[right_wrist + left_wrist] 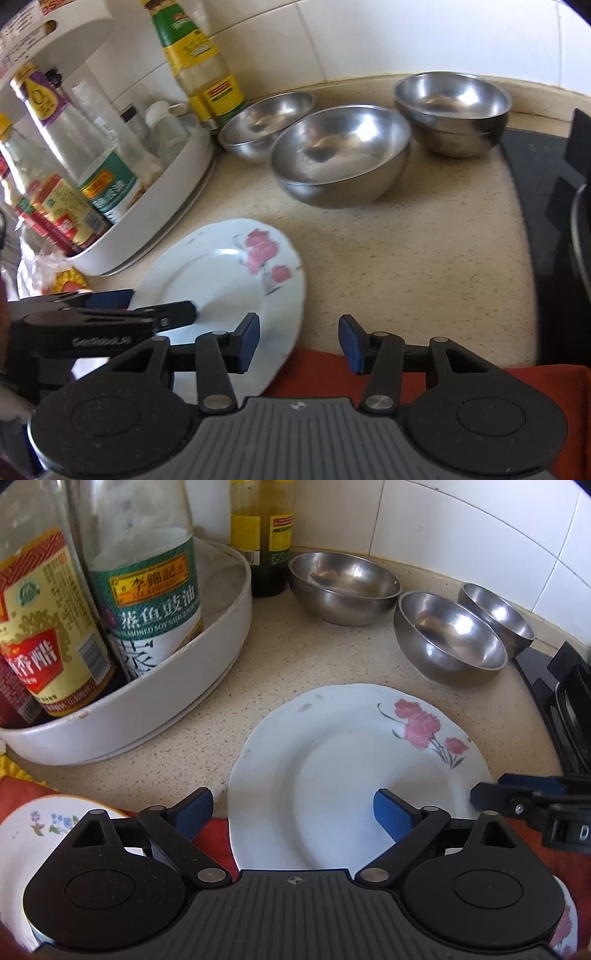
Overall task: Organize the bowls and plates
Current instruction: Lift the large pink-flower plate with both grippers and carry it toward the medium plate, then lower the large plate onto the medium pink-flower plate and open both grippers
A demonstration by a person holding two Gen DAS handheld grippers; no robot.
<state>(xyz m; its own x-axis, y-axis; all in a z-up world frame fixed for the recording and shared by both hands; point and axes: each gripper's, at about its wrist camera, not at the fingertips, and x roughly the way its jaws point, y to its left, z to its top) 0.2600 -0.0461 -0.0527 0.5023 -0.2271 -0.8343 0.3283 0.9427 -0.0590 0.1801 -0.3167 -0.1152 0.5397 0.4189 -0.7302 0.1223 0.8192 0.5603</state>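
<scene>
i note a white plate (pixel 332 775) with pink flowers on dark stems; 3 silver steel bowls (pixel 448 638); beige speckled counter (pixel 295 657); white tray (pixel 147 709); green-labelled bottle (pixel 147 590); red cloth (pixel 406 373); my gripper pads (pixel 388 812) blue on black.

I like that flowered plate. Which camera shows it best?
The left wrist view: the flowered plate lies almost whole and sharp there, its pink flowers clear. The right wrist view shows it smaller, blurred, and partly hidden behind both tongs.

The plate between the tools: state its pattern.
White plate with pink flowers on the rim; clearest in the left wrist view.
</scene>
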